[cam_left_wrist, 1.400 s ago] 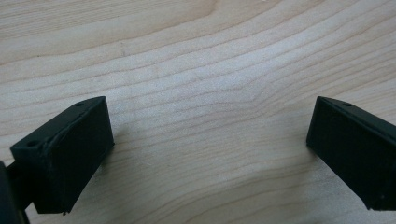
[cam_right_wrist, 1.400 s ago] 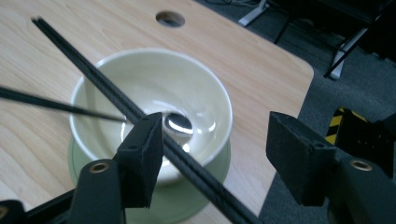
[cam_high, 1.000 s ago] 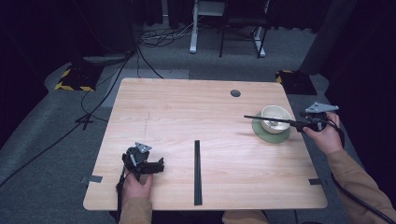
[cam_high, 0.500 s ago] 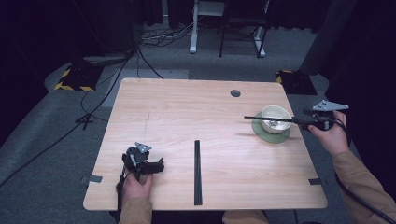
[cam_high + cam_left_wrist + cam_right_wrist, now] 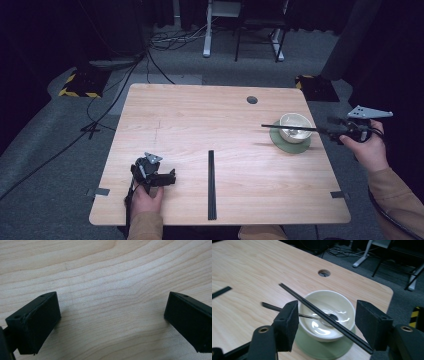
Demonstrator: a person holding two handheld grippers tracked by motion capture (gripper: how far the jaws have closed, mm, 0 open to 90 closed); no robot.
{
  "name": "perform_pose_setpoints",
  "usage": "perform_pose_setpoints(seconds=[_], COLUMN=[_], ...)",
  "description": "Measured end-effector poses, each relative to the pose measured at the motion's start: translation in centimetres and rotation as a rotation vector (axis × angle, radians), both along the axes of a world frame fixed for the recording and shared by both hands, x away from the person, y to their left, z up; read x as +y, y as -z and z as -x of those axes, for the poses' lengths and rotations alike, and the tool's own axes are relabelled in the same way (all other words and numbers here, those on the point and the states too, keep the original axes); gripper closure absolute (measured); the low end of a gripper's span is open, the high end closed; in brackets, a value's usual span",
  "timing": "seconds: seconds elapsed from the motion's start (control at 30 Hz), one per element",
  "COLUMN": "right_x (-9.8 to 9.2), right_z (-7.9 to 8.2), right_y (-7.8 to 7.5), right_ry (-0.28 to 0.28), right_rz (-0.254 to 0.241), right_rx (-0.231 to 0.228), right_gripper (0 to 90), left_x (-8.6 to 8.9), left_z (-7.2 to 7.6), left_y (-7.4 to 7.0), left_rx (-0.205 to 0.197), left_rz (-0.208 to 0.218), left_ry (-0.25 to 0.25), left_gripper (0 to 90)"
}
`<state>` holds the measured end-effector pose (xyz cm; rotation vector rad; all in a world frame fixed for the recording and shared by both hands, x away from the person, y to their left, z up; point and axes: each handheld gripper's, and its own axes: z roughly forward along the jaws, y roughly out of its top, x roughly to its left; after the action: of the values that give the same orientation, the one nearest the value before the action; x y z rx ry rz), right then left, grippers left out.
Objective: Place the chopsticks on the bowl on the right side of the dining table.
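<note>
One chopstick (image 5: 280,127) already lies across the bowl (image 5: 295,121) at about 3 o'clock on the bench (image 5: 200,120). Its thick end sticks out toward the right tongs (image 5: 332,131), which are spread wide around it and do not pinch it, as far as I can tell. So that half of the job looks done. The other black stick (image 5: 212,186) is still flat on the wood at 6 o'clock, well apart from the bowl, and I'd guess it goes next. The left tongs (image 5: 171,178) sit at 7 o'clock, released, with nothing but bare wood between them. The bowl stands on a green saucer (image 5: 289,145) and has a spoon (image 5: 322,320) in it, handle poking out under the chopstick, so a second stick laid there has little rim to settle on and could knock the first one off. A cable hole (image 5: 252,100) is at 1 o'clock, out of the way. Nothing lies between the 6 o'clock stick and the bowl.
</note>
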<state>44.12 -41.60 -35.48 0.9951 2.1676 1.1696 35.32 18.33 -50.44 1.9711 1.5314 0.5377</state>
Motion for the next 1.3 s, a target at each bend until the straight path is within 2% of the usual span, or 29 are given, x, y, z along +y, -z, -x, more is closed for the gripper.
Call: perform_pose_setpoints(seconds=[0.1,0.2,0.3,0.53,0.73,0.9,1.0,1.1,1.13,1.23,1.27,1.3], right_x=[0.8,1.4,2.3,4.4,5.7,7.0,7.3,7.5,7.8,8.2,8.8,9.0], right_z=[1.3,2.2,3.1,4.8,5.6,6.1,6.1,6.1,6.2,6.5,6.7,6.8], right_y=[-0.9,-1.2,-1.3,-0.6,-0.1,0.7,0.9,1.7,2.4,3.2,4.4,4.9], right_ry=[-0.034,-0.063,-0.095,-0.165,-0.195,-0.221,-0.227,-0.224,-0.232,-0.238,-0.245,-0.243], right_rz=[-0.035,-0.048,-0.056,-0.077,-0.088,-0.084,-0.083,-0.106,-0.117,-0.127,-0.134,-0.142], right_rx=[0.015,0.040,0.046,0.087,0.095,0.125,0.120,0.113,0.117,0.122,0.133,0.138], right_gripper=[36.3,36.3,35.8,35.5,35.6,35.4,35.5,35.5,35.5,35.4,35.3,35.3], left_x=[0.0,0.0,0.0,0.0,0.0,0.0,0.0,0.0,0.0,0.0,0.0,0.0], left_z=[0.0,0.0,0.0,0.0,0.0,0.0,0.0,0.0,0.0,0.0,0.0,0.0], left_y=[0.0,0.0,0.0,0.0,0.0,0.0,0.0,0.0,0.0,0.0,0.0,0.0], left_rx=[0.000,0.000,0.000,0.000,0.000,-0.001,0.000,0.000,0.000,0.000,0.000,-0.001], left_rz=[0.000,0.000,-0.002,0.000,0.000,0.000,0.000,0.000,0.000,0.000,0.000,0.000], left_ry=[0.000,0.000,-0.002,0.000,0.000,0.000,-0.001,0.000,0.000,0.000,0.000,0.000], left_gripper=[0.7,0.7,0.7,0.7,0.7,0.7,0.7,0.7,0.7,0.7,0.7,0.7])
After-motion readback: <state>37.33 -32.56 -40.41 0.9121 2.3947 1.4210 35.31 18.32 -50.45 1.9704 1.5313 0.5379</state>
